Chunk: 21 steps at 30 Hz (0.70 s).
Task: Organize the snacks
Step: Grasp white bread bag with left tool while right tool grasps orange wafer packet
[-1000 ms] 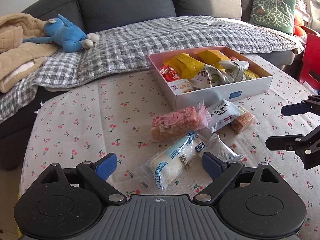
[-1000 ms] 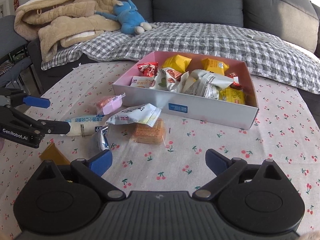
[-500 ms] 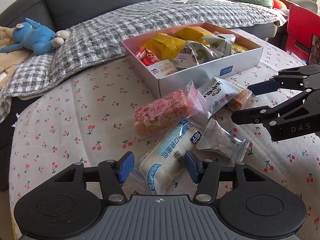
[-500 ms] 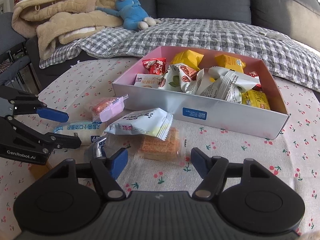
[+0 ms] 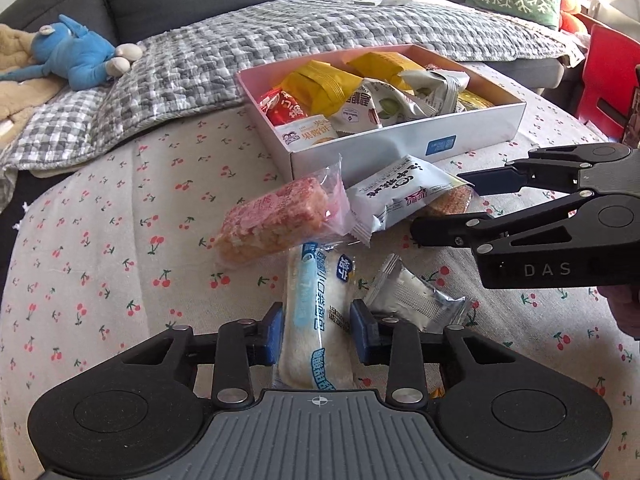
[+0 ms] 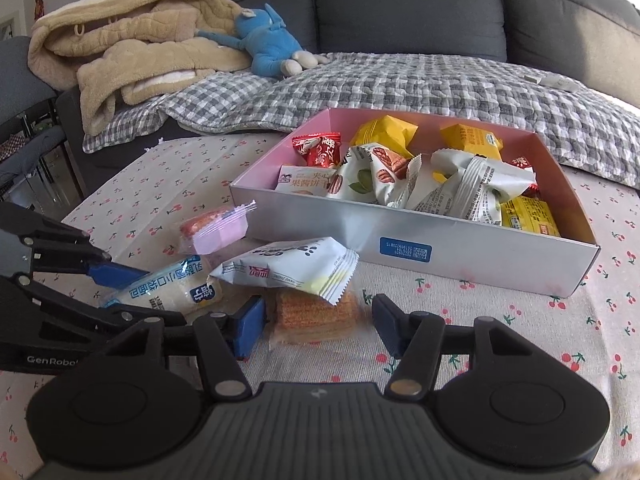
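Left tool (image 5: 316, 334) just closed onto white bread pack (image 5: 318, 320) near table (image 5: 100, 280) front edge, right tool (image 6: 318, 326) narrowing around orange wafer (image 6: 316, 316), pads apart from it, beside snack box (image 6: 460, 248), bare cloth leftward.

Right tongs (image 6: 318, 322) closing around orange wafer pack (image 6: 316, 316); pads apart from it; snack box (image 6: 460, 248) behind

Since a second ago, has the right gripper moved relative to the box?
Yes. In the left wrist view the right gripper has come in from the right edge toward the box, jaws closing around the orange wafer pack.
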Each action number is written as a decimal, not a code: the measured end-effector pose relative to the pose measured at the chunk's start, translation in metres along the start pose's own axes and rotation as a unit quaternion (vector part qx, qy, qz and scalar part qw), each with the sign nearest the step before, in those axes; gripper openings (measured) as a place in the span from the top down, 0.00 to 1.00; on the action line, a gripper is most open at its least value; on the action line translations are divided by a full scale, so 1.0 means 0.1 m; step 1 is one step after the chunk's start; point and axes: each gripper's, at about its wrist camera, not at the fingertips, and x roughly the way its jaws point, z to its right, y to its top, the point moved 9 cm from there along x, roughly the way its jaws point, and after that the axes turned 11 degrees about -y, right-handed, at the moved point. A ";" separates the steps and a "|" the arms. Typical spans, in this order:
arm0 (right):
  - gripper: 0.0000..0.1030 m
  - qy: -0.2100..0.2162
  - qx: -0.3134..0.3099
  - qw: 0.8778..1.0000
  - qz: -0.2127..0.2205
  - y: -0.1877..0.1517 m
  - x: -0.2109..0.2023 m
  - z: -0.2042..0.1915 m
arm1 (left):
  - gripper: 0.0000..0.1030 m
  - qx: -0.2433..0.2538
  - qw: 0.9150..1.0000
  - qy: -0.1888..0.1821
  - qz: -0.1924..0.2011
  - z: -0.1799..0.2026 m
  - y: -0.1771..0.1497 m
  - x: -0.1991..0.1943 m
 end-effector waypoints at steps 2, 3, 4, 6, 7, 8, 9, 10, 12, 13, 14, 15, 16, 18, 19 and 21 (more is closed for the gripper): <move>0.47 -0.002 -0.004 1.000 0.004 0.00 0.00 -0.01 | 0.73 -0.018 1.000 0.000 0.001 0.00 -0.01 0.00; 0.51 -0.003 -0.005 1.000 0.006 0.00 0.01 -0.01 | 0.74 -0.027 1.000 0.000 0.002 0.00 -0.01 -0.01; 0.54 -0.003 -0.003 1.000 0.006 0.00 0.01 0.00 | 0.75 -0.035 0.999 0.001 0.002 0.00 -0.01 -0.01; 0.58 -0.005 0.003 1.000 0.009 0.00 0.01 0.02 | 0.79 -0.054 0.999 0.000 0.003 0.01 0.00 -0.02; 0.60 -0.004 0.006 1.000 0.008 0.00 0.01 0.02 | 0.80 -0.065 0.998 -0.001 0.003 0.01 0.00 -0.03; 0.60 -0.003 0.009 1.000 0.007 0.00 0.00 0.03 | 0.81 -0.072 0.997 -0.002 0.003 0.02 0.00 -0.03; 0.61 0.000 0.014 1.000 0.005 0.01 0.00 0.04 | 0.81 -0.080 0.997 -0.003 0.003 0.03 -0.01 -0.05; 0.61 0.005 0.021 1.000 0.002 0.01 -0.01 0.05 | 0.82 -0.087 0.996 -0.003 0.003 0.04 -0.01 -0.06; 0.61 0.010 0.033 0.999 -0.001 0.00 -0.03 0.07 | 0.82 -0.097 0.995 -0.003 0.003 0.06 -0.01 -0.10; 0.61 0.010 0.035 0.999 -0.001 0.00 -0.04 0.08 | 0.83 -0.102 0.995 -0.003 0.003 0.06 -0.02 -0.11; 0.61 0.009 0.035 0.999 -0.001 -0.01 -0.06 0.08 | 0.83 -0.108 0.994 -0.003 0.003 0.06 -0.02 -0.13; 0.61 0.007 0.035 0.999 0.000 -0.01 -0.08 0.09 | 0.83 -0.114 0.993 -0.005 0.003 0.06 -0.02 -0.15; 0.61 0.007 0.036 0.999 0.001 -0.02 -0.09 0.10 | 0.83 -0.120 0.993 -0.008 0.003 0.07 -0.02 -0.17; 0.61 0.007 0.038 0.999 0.003 -0.03 -0.13 0.13 | 0.83 -0.129 0.992 -0.012 0.005 0.07 -0.02 -0.23; 0.61 0.006 0.039 0.999 0.004 -0.04 -0.15 0.14 | 0.83 -0.131 0.991 -0.014 0.006 0.08 -0.02 -0.25; 0.61 0.004 0.040 0.999 0.007 -0.03 -0.18 0.17 | 0.84 -0.132 0.991 -0.016 0.009 0.11 -0.01 -0.31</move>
